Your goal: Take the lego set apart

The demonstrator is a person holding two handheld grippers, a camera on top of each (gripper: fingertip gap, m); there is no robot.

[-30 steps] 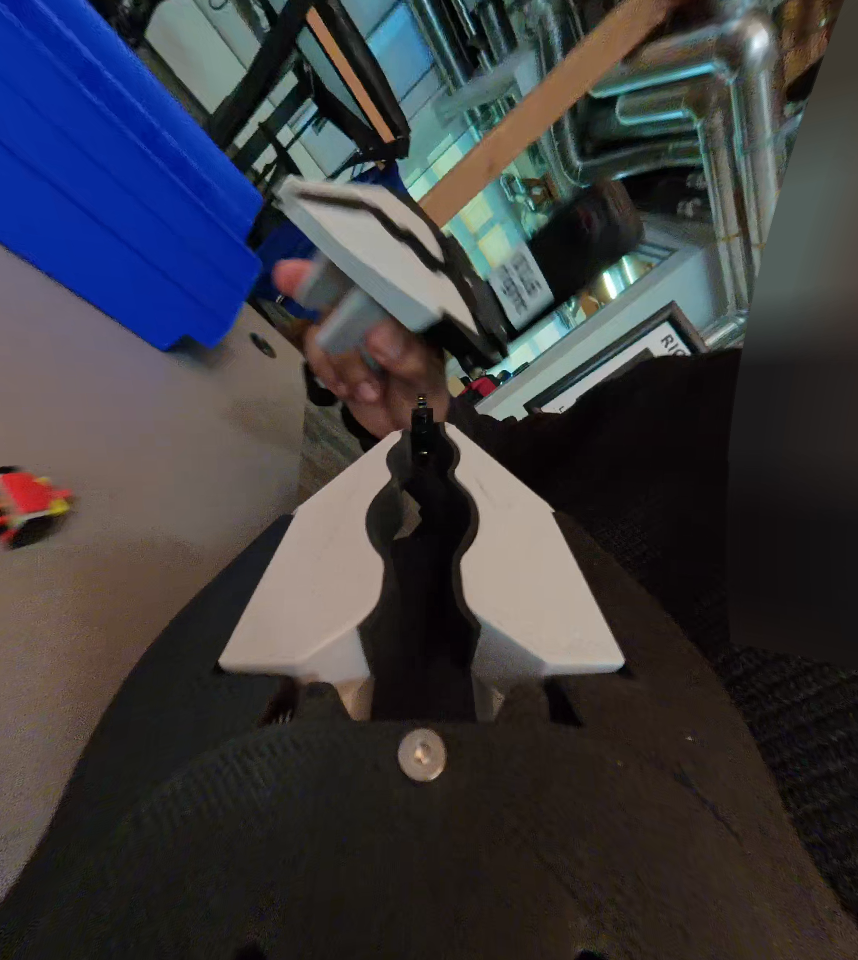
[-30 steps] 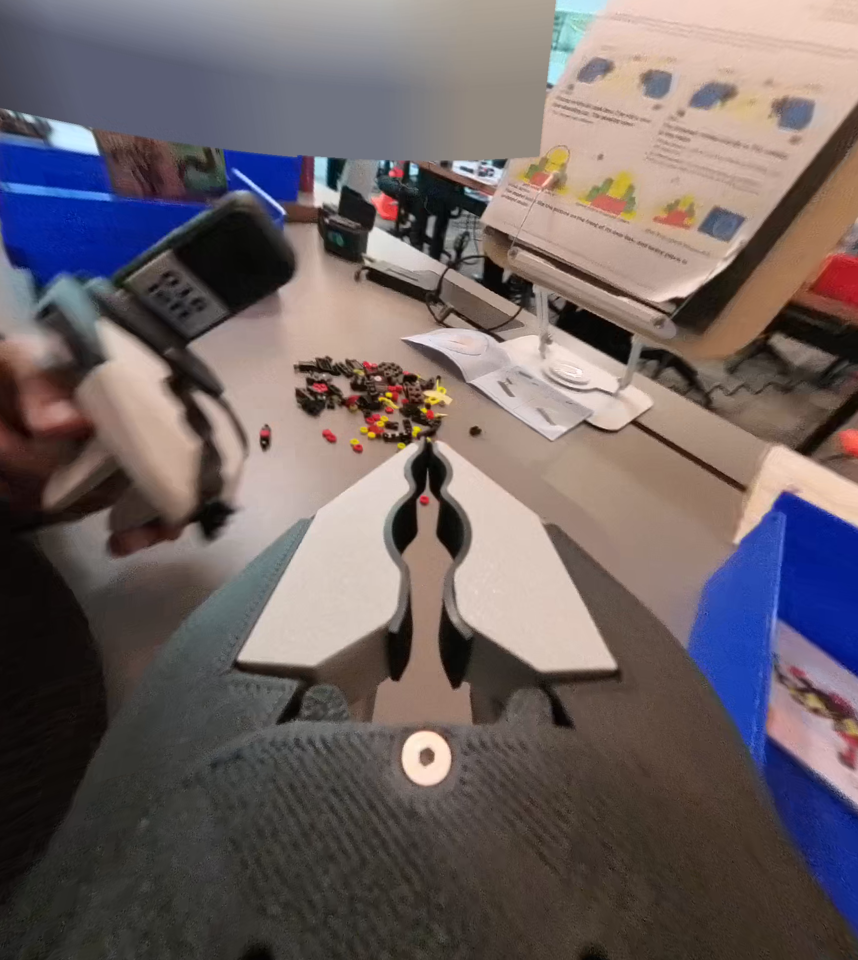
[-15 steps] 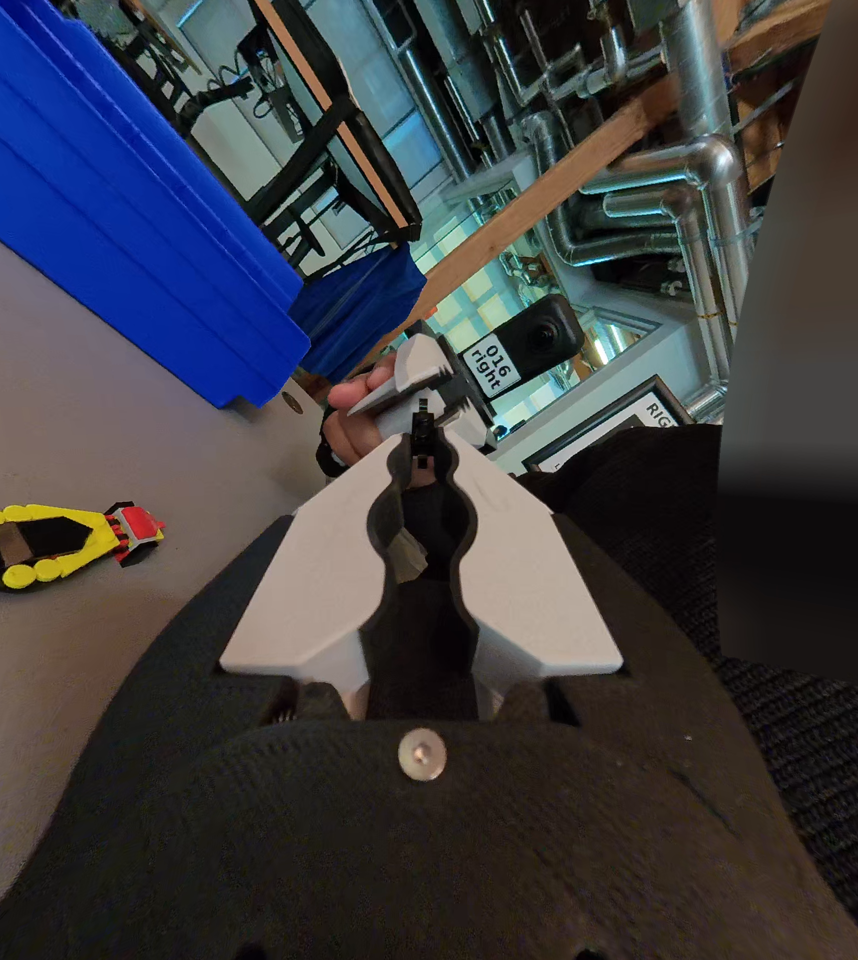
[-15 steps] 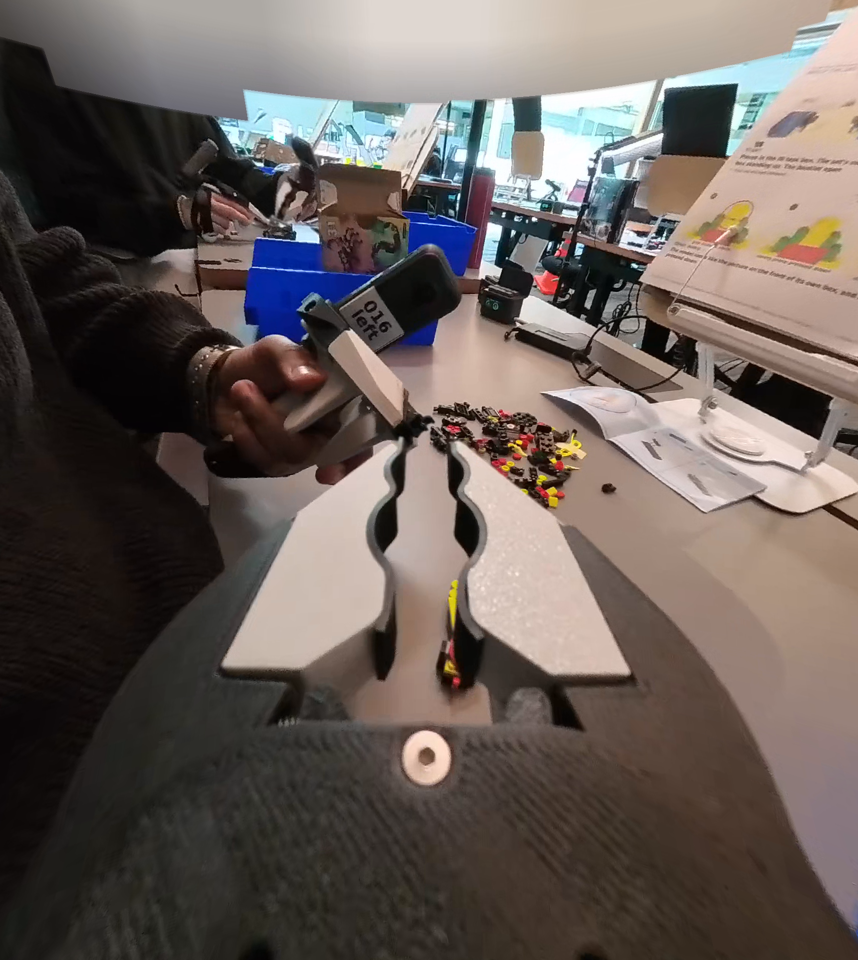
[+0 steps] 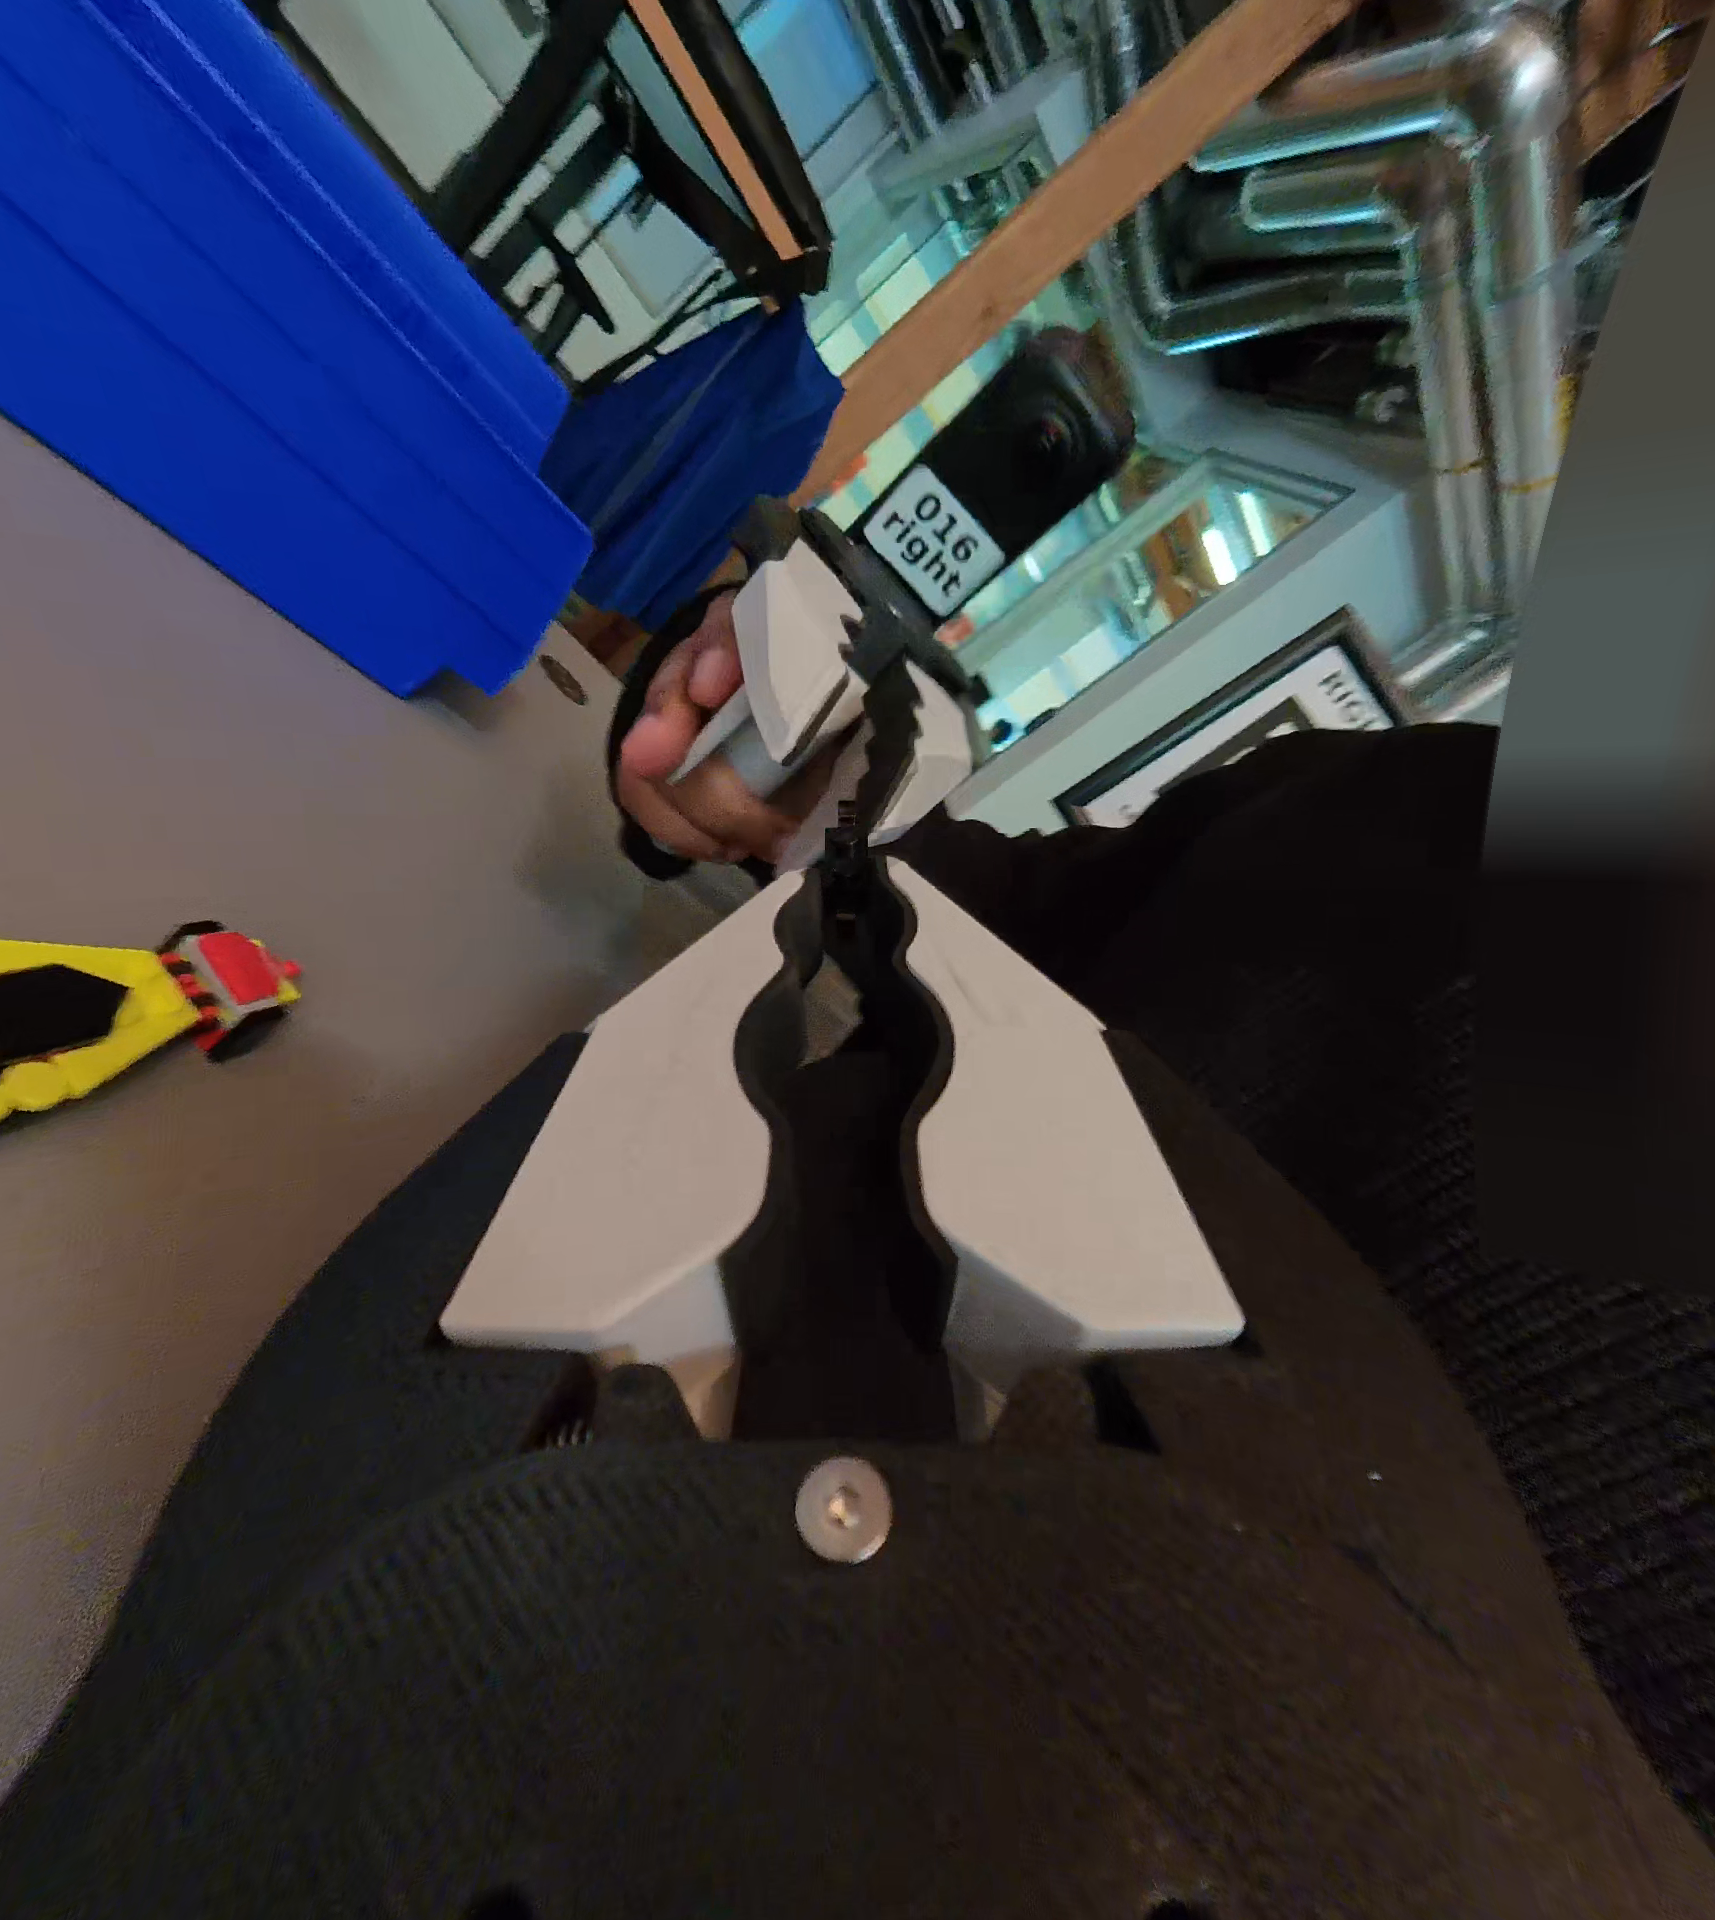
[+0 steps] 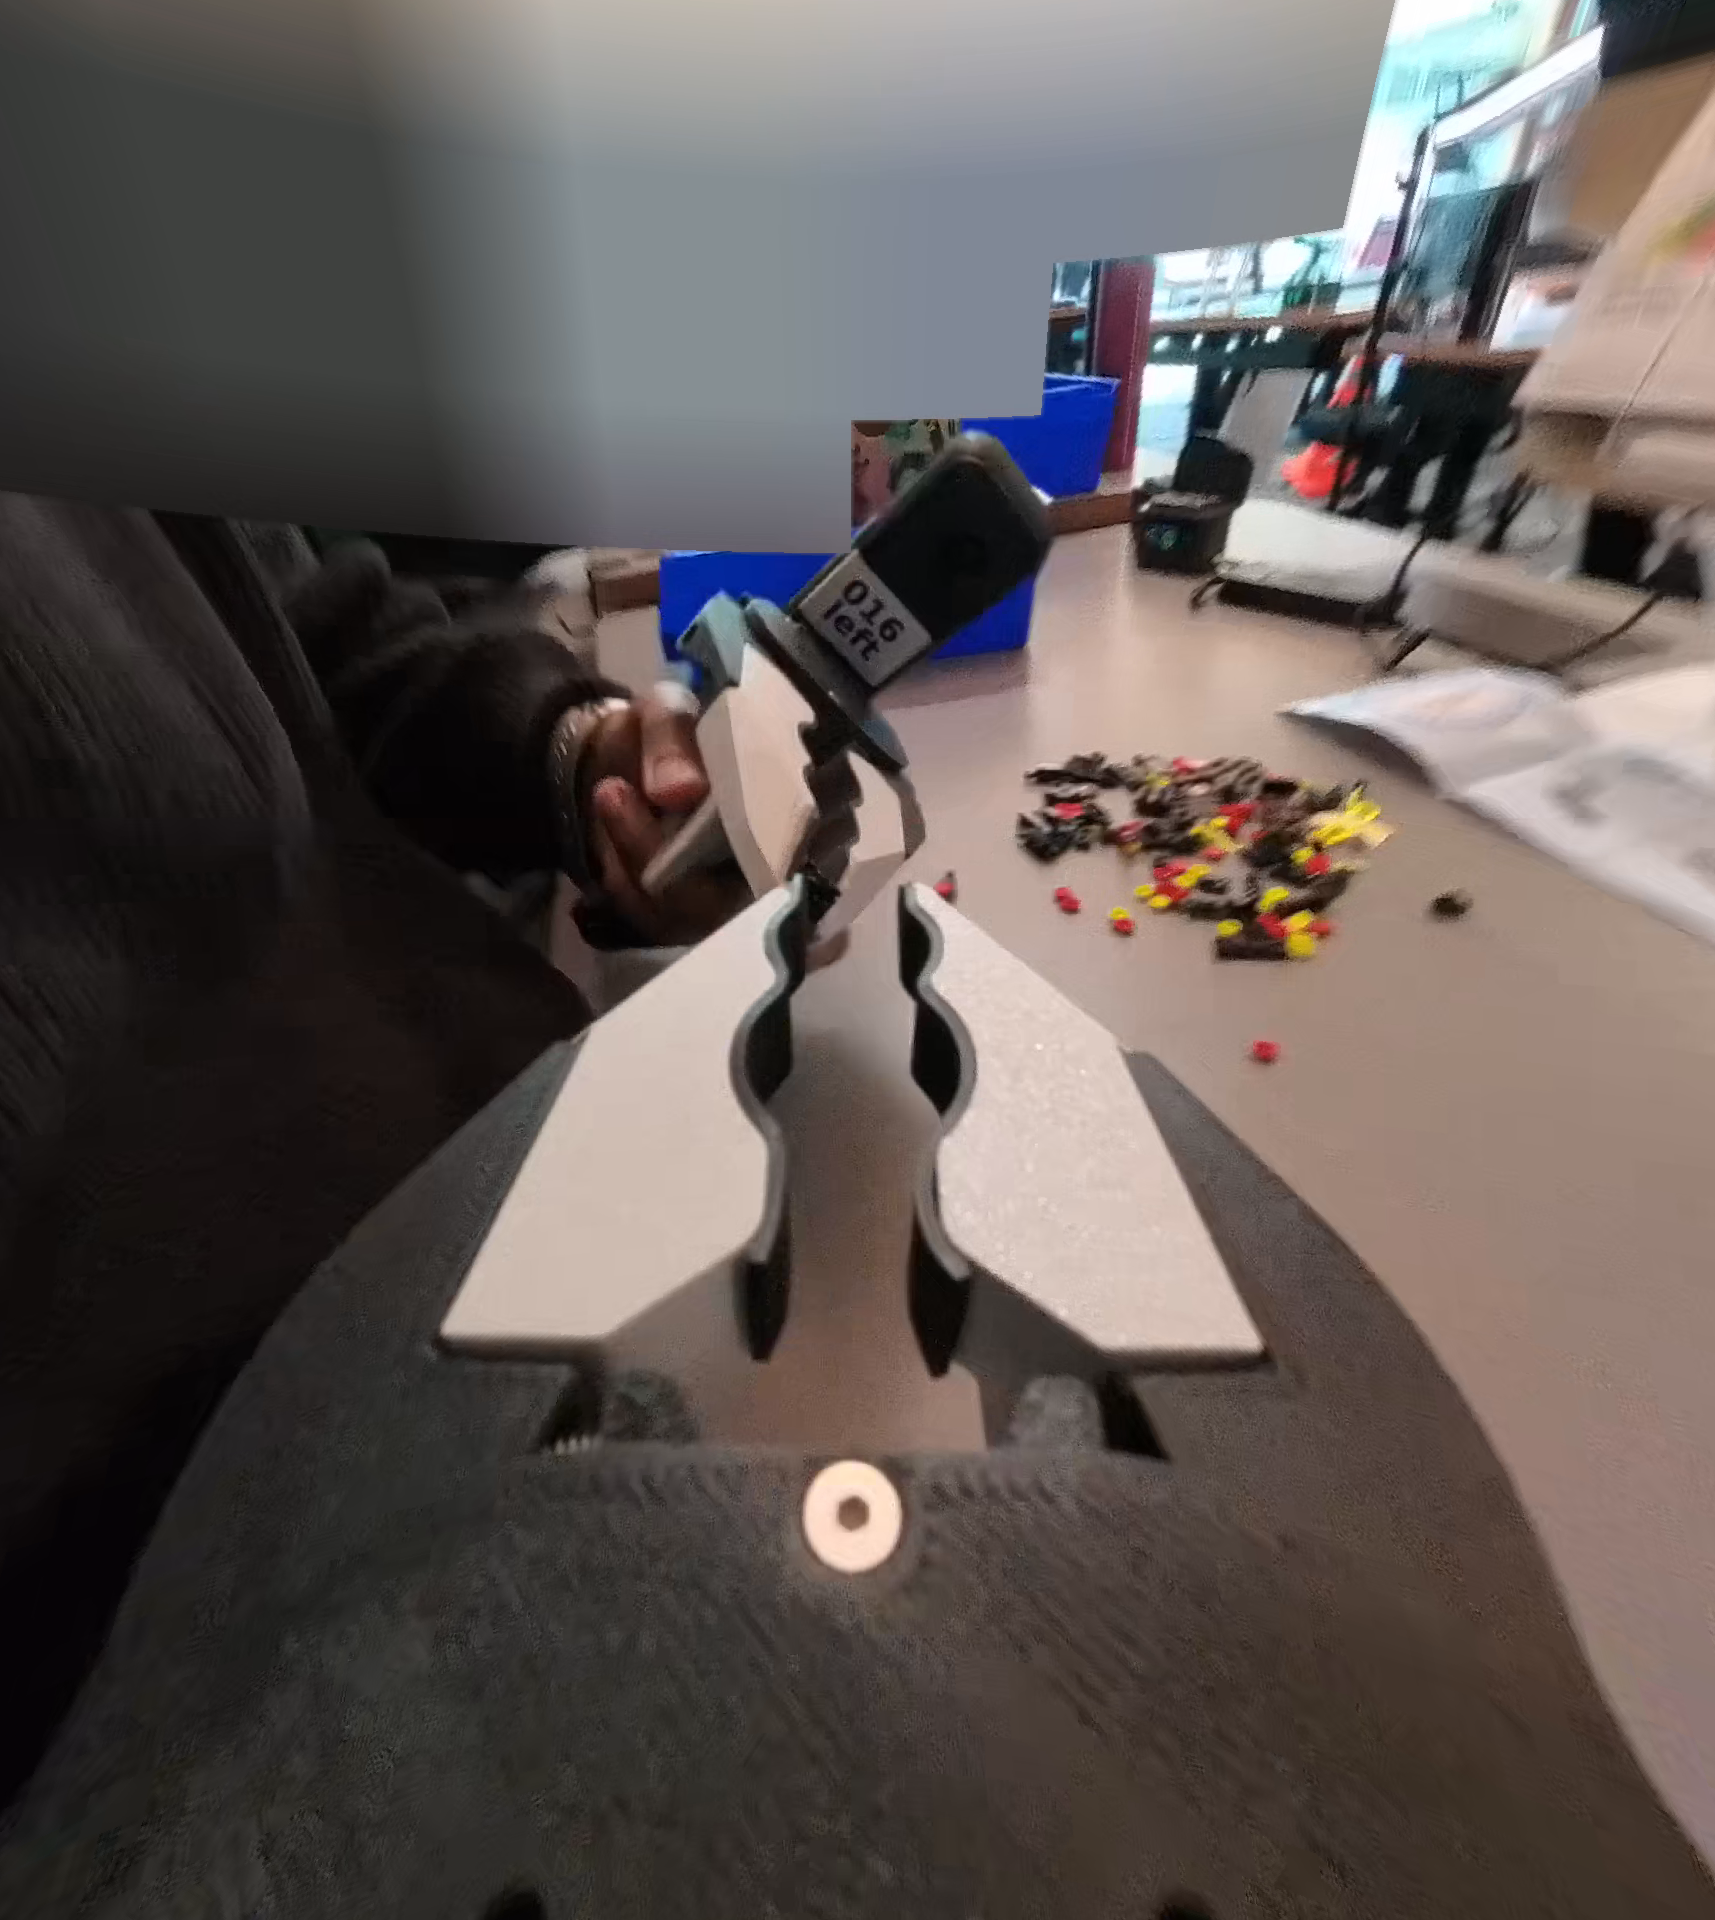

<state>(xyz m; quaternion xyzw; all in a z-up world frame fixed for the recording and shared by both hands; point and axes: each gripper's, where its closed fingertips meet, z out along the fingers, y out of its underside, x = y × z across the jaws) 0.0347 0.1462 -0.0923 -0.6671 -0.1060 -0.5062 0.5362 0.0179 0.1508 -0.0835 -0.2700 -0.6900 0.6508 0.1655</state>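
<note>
Two grippers meet tip to tip above the grey table [image 5: 157, 779]. The left gripper [image 5: 845, 883] is pinched closed on a small black piece [image 5: 842, 847] (too small to tell its shape). The right gripper [image 6: 848, 904] has its fingers spread apart with nothing between them, its left fingertip just beside that piece. A yellow, black and red lego car [image 5: 74, 1013] lies on the table well apart, and loose pieces [image 6: 1206, 842] sit in a pile near a booklet [image 6: 1601, 800].
</note>
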